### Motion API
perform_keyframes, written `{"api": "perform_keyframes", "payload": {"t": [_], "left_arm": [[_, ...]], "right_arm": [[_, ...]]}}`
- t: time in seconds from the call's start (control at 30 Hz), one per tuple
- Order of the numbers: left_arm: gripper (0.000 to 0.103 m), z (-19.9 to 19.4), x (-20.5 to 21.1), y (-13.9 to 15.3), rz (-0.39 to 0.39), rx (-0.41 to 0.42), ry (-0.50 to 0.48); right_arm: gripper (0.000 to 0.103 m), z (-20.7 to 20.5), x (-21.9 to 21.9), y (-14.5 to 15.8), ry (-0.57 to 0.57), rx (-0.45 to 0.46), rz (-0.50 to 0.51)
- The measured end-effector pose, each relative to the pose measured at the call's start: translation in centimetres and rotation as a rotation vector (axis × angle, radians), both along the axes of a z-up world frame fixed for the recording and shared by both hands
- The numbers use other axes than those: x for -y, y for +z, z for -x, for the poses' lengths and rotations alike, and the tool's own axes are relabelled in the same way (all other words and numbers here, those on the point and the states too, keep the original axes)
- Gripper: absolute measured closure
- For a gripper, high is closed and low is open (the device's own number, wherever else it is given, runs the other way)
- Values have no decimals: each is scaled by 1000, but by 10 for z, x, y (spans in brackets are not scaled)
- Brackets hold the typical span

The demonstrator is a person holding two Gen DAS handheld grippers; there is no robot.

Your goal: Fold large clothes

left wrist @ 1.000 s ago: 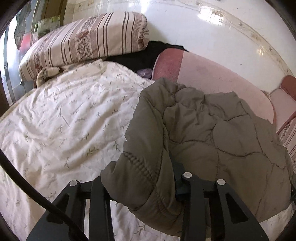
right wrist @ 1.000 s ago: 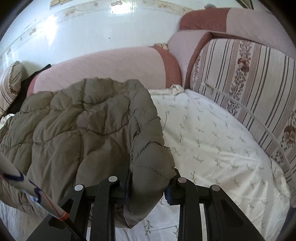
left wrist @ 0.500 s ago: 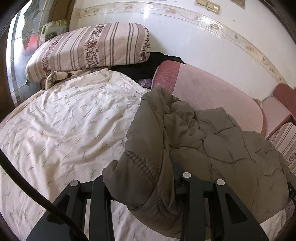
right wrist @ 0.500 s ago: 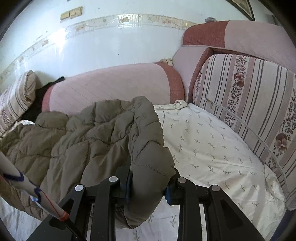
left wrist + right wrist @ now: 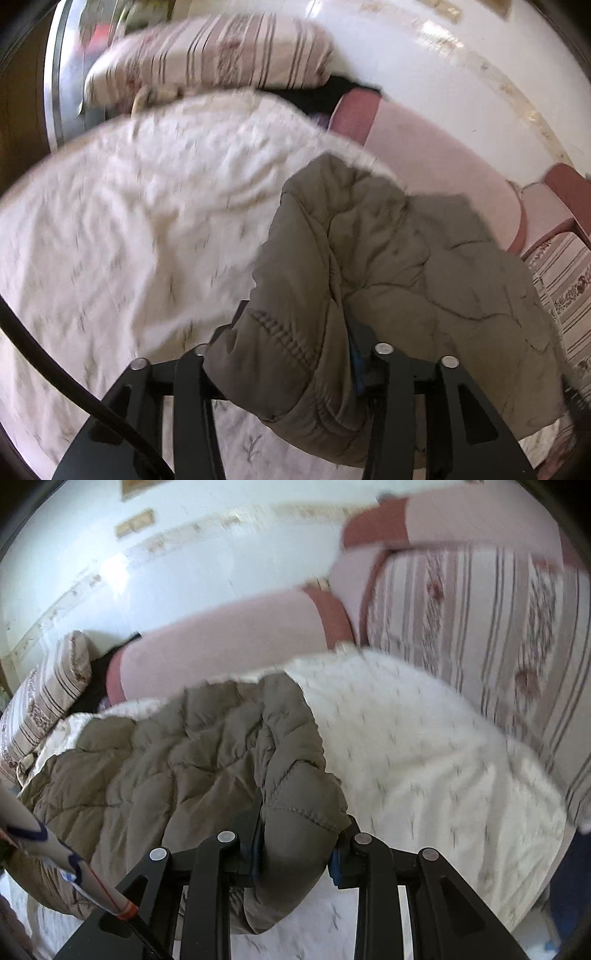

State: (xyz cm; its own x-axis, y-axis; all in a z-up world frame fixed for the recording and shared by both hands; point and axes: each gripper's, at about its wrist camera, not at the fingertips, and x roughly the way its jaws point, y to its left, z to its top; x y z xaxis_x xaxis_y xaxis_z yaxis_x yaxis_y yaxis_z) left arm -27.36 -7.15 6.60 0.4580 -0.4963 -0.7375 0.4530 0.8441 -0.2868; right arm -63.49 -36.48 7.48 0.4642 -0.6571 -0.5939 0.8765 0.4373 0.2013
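white glossy wall (image 5: 177,590) with a patterned border strip backs a bed covered in a cream sheet (image 5: 122,229) printed with small sprigs. pink bolsters (image 5: 221,638) with darker red ends line the wall side, and striped floral cushions (image 5: 480,627) stand at the far corner; another striped pillow (image 5: 214,51) lies at the other end, with something dark tucked beside it. both views are blurred with motion.

olive quilted jacket (image 5: 388,280) lies bunched across the middle of the sheet, its puffy edge lifted at two points near the cameras.

left gripper (image 5: 288,354) points downward over the sheet, tilted forward. its jaws have just been opening; a thick roll of the jacket's hem sits between them, but the left finger looks to stand a little clear of the cloth while the right finger, with a blue pad, is buried in the fold, so the hold looks loosened rather than clamped.

right gripper (image 5: 299,845) also tilts down toward the bed, and its fingers pinch a padded fold of the jacket tightly, the cloth bulging above and below the blue pads.

a white tube with blue and orange markings (image 5: 55,860) crosses the lower left of the right wrist view. no readable writing shows anywhere.
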Motion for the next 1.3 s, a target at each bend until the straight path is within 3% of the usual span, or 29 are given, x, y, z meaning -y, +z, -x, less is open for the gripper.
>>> {"api": "perform_keyframes", "payload": {"t": [0.07, 0.13, 0.27, 0.33, 0.47, 0.57, 0.7, 0.8, 0.87, 0.97, 1.13, 1.3], "left_arm": [[30, -12, -8, -16, -3, -80, 37], [15, -23, -17, -27, 19, -151, 75], [14, -42, -44, -46, 191, -351, 86], [14, -44, -61, -46, 276, -377, 121], [14, -41, -94, -29, 342, -274, 270], [15, -25, -84, -2, 270, -100, 295], [15, 12, -34, 32, 146, 145, 142], [15, 59, 19, 41, 65, 278, -58], [15, 82, 53, 38, 26, 312, -176], [15, 98, 89, 29, -49, 335, -245], [14, 93, 116, 6, -139, 300, -268], [13, 85, 125, -6, -165, 306, -290]], "right_arm": [[72, 3, 11, -18, -3, 3, -85], [58, 10, 28, -39, -18, 28, -211], [36, 38, 49, -56, -57, 167, -364], [33, 54, 53, -57, -70, 231, -407], [33, 87, 46, -39, -160, 289, -356], [38, 97, 37, -18, -227, 248, -223], [44, 63, 14, 7, -121, 167, -38], [45, 18, -6, 13, 28, 100, 46], [45, -8, -17, 13, 87, 64, 85], [45, -44, -27, 11, 162, 14, 133], [46, -97, -21, -5, 197, -59, 105], [44, -131, -6, -29, 202, -163, 30]]}}
